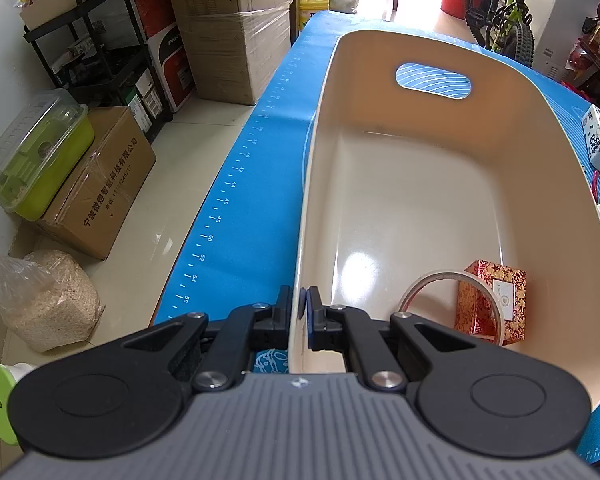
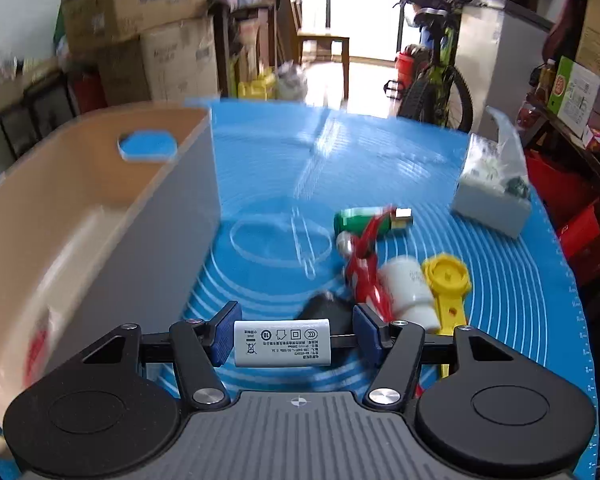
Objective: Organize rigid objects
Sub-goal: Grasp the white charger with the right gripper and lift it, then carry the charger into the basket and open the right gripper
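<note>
My right claw point(image 2: 296, 334) pinches the grey charger point(image 2: 283, 343) above the blue mat point(image 2: 380, 168), bare mat ahead, bin wall close left. My left claw point(image 1: 303, 307) is pressed together on the cream bin's rim point(image 1: 300, 240).

Motion blur smears the bin point(image 2: 100, 216); a black object point(image 2: 320, 308) sits half hidden.

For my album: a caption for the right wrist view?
Right tongs grip a white charger above the blue mat.
</note>
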Action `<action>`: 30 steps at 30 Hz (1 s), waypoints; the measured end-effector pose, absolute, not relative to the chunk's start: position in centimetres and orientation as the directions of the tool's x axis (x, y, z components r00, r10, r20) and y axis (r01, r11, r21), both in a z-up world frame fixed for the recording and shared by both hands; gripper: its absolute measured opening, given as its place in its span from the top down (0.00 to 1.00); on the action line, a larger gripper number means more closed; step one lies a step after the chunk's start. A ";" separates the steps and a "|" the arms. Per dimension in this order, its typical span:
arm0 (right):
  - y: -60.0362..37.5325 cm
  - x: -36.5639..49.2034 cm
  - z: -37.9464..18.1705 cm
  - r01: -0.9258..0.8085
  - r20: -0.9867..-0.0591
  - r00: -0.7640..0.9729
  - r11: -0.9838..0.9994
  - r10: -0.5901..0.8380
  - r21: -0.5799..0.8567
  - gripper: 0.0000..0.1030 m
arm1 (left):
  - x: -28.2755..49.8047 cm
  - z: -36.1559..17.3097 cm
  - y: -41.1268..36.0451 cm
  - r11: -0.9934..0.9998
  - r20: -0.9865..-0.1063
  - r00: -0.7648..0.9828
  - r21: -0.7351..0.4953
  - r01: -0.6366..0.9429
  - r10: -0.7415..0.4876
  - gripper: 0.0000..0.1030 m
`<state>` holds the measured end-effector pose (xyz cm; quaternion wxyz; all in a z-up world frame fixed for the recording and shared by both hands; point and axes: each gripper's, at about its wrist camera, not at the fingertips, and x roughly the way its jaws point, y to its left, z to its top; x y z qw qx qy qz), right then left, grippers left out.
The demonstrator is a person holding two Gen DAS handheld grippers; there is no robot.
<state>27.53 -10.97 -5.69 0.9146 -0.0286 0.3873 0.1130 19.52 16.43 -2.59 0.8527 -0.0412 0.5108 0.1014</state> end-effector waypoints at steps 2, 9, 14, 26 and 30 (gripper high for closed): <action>-10.9 27.2 -4.6 -0.225 -0.680 0.707 0.973 0.194 0.044 0.37 | 19.5 -2.6 16.4 0.976 -0.879 0.458 0.034 -0.215 0.132 0.92; -10.6 26.0 -1.4 -0.212 -0.572 0.787 0.972 0.230 0.099 0.37 | 19.5 -2.6 16.4 0.976 -0.879 0.457 0.034 -0.217 0.132 0.92; -8.9 25.2 0.7 -0.270 -0.515 0.804 0.954 0.298 0.130 0.37 | 19.5 -2.6 16.4 0.976 -0.879 0.458 0.035 -0.216 0.133 0.92; -1.1 23.5 -0.1 -0.500 -0.577 0.692 0.865 0.434 0.051 0.37 | 19.6 -2.5 16.1 0.976 -0.877 0.459 0.046 -0.213 0.141 0.92; 0.6 23.2 -1.4 -0.549 -0.642 0.629 0.835 0.438 0.033 0.37 | 19.6 -2.6 16.1 0.976 -0.877 0.459 0.050 -0.212 0.144 0.92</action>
